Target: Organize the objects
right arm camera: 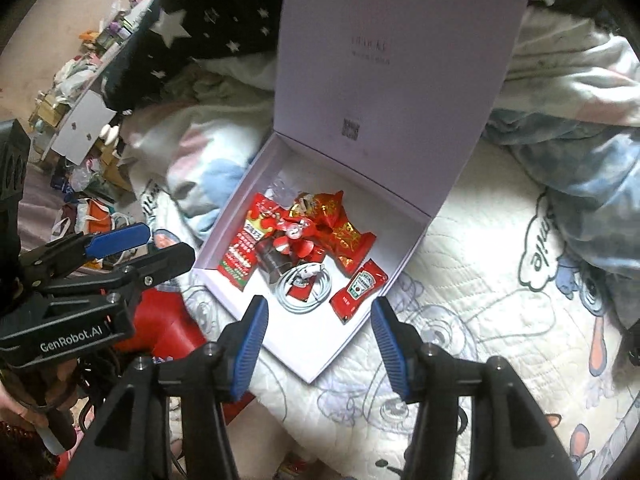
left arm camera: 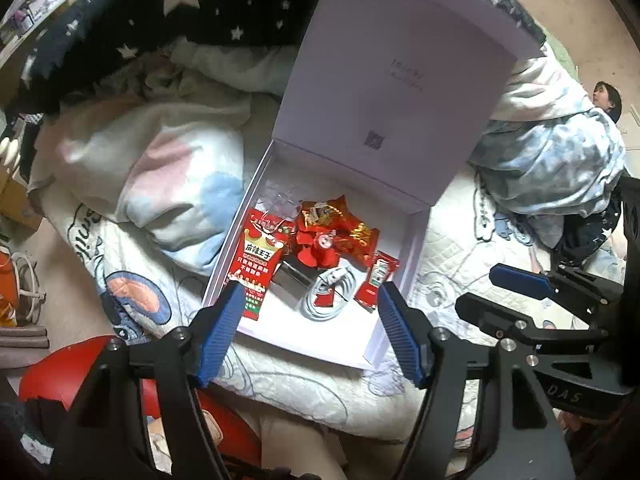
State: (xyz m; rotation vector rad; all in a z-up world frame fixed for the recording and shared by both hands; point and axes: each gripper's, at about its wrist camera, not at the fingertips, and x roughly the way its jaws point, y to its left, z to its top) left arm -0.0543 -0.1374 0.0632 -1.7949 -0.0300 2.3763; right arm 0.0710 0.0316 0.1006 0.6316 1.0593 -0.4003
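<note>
While both the left gripper (left arm camera: pixel 310 328) and right gripper (right arm camera: pixel 318 342) hang open and empty, the white hinged cardboard box (left arm camera: pixel 394 312) lies ahead below them. Judging its contents settled, close the upright lid (left arm camera: pixel 400 80) with 2 even pushes.

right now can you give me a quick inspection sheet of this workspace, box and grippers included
surface: quilted cartoon-print bedspread, rumpled.
job's things: white box with its lid standing open; inside, a red snack packet, red and gold wrappers, a ketchup sachet.
clutter: pastel pillow beside the box, star-print dark blanket behind it, blue patterned bedding.
grippers: left gripper and right gripper both open, empty, above the box's near edge.
cables: coiled white cable inside the box.
surroundings: littered floor; a person lying at the far edge in the left view.
</note>
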